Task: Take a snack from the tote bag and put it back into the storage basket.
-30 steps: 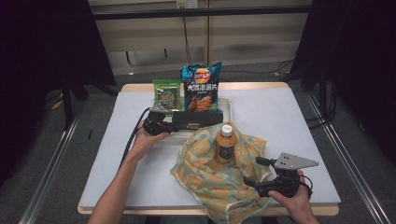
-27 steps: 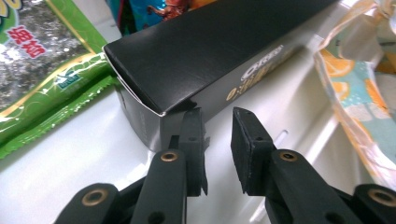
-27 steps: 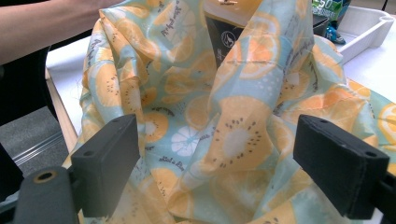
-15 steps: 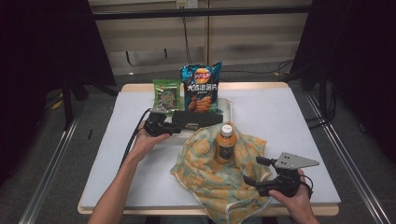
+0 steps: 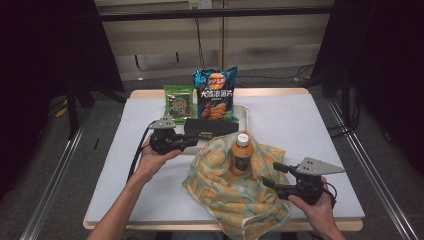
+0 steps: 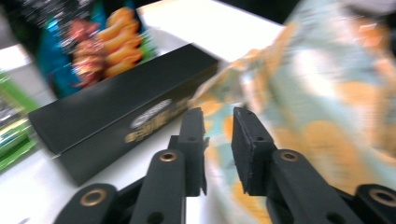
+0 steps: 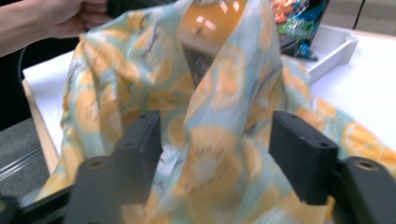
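Note:
An orange-patterned cloth [image 5: 235,195] lies bunched at the table's front, wrapped round the foot of an upright bottle [image 5: 241,152] of orange drink. My left gripper [image 5: 192,141] hovers between the black box [image 5: 210,127] and the cloth's left edge. In the left gripper view its jaws [image 6: 218,112] stand a narrow gap apart after closing a little, with nothing between them, the black box [image 6: 116,112] to their left and the cloth [image 6: 327,93] to their right. My right gripper [image 5: 270,175] points at the cloth from the right. Its wide jaws [image 7: 215,121] have just been closing around a fold of cloth [image 7: 210,163] without pressing on it.
A white tray [image 5: 242,112] at the back holds the black box, a blue chips bag [image 5: 215,95] and a green packet [image 5: 178,102]. The table's right and left parts are bare white. In the right gripper view the other hand [image 7: 60,18] shows beyond the cloth.
My left gripper has drawn back from the black box, a little toward the person and up. The right hand has stayed put while its jaws narrowed around the cloth fold.

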